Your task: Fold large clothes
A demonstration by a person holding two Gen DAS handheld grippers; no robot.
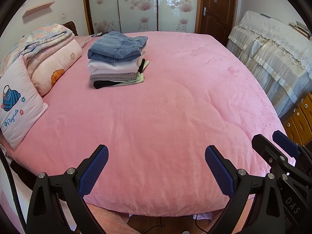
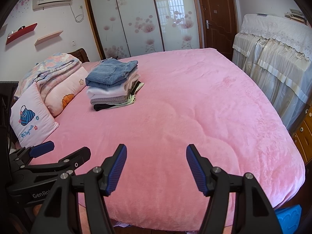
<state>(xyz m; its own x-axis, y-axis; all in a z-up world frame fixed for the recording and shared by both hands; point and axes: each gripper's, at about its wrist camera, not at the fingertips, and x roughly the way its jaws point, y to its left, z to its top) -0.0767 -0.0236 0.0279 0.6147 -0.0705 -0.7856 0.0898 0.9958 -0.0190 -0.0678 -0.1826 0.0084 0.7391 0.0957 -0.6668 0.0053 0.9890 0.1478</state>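
While no unfolded garment shows on the bed, these lines take the stack of folded clothes as the landmark.

Task's thing: stack of folded clothes [image 1: 117, 60], with folded blue jeans [image 1: 117, 45] on top, then white, grey, pale green and black layers; it sits on the pink bedspread [image 1: 175, 107] toward the headboard side.

Direction from the grippers: the stack lies well ahead of both and to the left of straight ahead, well apart from either; nothing lies between it and them but bare bedspread.

Long axis: the stack's longer side seems to run roughly across the view, folded edges toward the cameras; I judge this loosely, given the fisheye bend.

Left gripper [image 1: 156, 165]: released, fingers spread wide, holding nothing, over the bed's near edge.

Right gripper [image 2: 156, 165]: likewise released and empty, just beside the left gripper on the side away from the stack.

Nearer arm: the left, by a small margin, since the stack is on its side.

Beside the stack: folded quilts [image 1: 52, 54] and a pink pillow [image 1: 17, 105] to its left; beyond it, the sliding wardrobe doors [image 1: 140, 5].

Judgement: the bedspread right of the stack is open ground for spreading the next garment; where that garment is, I cannot tell.
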